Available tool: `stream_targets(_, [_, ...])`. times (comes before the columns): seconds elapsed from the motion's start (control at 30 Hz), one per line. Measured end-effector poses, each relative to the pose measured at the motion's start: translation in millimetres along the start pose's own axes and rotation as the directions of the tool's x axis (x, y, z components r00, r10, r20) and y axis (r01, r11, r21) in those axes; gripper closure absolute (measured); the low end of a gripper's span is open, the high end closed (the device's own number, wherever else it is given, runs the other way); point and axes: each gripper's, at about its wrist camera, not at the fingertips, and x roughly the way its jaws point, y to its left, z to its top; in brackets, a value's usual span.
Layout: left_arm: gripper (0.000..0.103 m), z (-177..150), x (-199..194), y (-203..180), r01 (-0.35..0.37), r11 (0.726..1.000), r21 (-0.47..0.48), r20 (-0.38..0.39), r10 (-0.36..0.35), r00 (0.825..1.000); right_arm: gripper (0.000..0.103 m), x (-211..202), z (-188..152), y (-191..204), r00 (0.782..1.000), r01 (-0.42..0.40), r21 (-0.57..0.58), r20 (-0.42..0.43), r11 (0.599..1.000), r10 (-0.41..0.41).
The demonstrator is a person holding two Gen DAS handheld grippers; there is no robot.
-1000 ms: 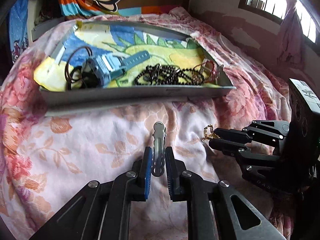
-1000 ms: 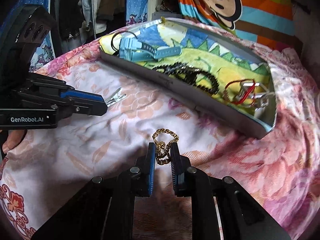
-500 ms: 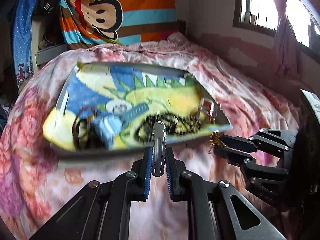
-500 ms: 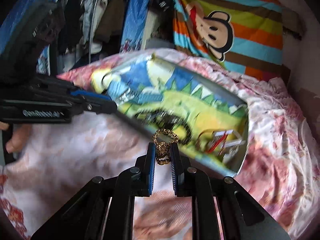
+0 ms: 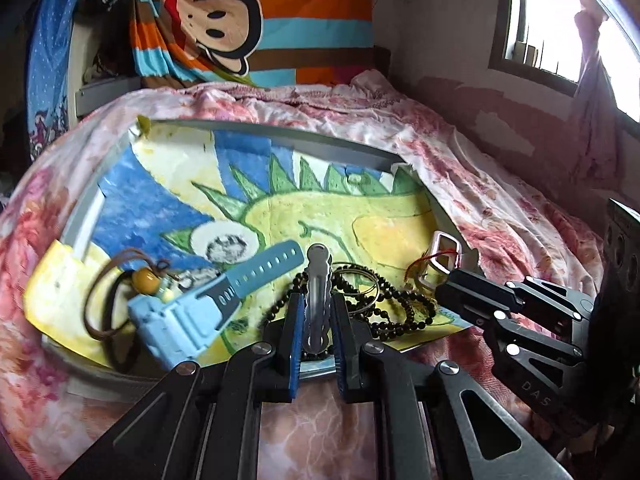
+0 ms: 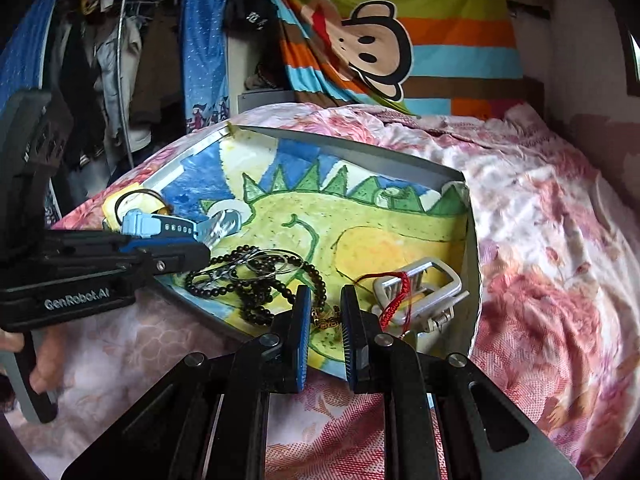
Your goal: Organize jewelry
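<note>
A grey tray (image 5: 280,132) lined with a dinosaur drawing lies on the flowered bed. My left gripper (image 5: 318,304) is shut on a silver hair clip (image 5: 318,264), which sticks out over the tray's near edge above a black bead necklace (image 5: 400,314). My right gripper (image 6: 326,320) is shut on a small gold chain (image 6: 326,319), held over the tray's near right corner. In the left wrist view the right gripper (image 5: 446,292) reaches in from the right. The left gripper (image 6: 196,254) comes in from the left in the right wrist view.
In the tray lie a light blue watch (image 5: 188,312), a brown cord with a yellow bead (image 5: 142,278), thin wire rings (image 6: 268,264) and silver clips with red string (image 6: 420,292). A person's hand (image 6: 40,364) holds the left gripper. A wall and a window stand to the right.
Both grippers rose from the bedspread and moved forward over the tray's near edge, the left carrying the hair clip and the right the gold chain. Both stayed shut.
</note>
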Motion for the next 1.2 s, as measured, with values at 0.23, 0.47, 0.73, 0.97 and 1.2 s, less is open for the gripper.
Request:
stream_targets(0.23, [0.090,1.7,12.2,-0.8,0.004,0.999,-0.032,-0.044,-0.005,0.999,0.089,2.4,-4.7,-8.5,1.000,0.016,0.035,-0.007,0.999,-0.016])
stream_targets(0.47, [0.090,1.4,13.2,3.1,-0.028,0.997,-0.077,-0.081,0.022,0.996,0.079,0.6,-6.7,-15.6,0.999,0.036,0.072,-0.021,0.997,-0.035])
stream_targets(0.73, [0.086,-0.6,-0.6,-0.1,-0.063,0.994,-0.091,-0.090,0.055,0.994,0.062,-33.6,0.6,-17.4,0.992,0.110,0.058,0.052,0.992,-0.113])
stream_targets(0.97, [0.083,3.6,-36.6,-11.3,-0.082,0.993,-0.085,-0.061,0.077,0.995,0.043,-72.0,14.7,-24.0,0.985,0.122,0.110,0.110,0.986,-0.134])
stream_targets(1.2, [0.032,10.5,-84.4,-22.1,-0.097,0.988,-0.124,0.033,0.102,0.994,0.025,-113.2,24.3,-19.3,0.976,0.106,0.129,0.174,0.986,-0.128])
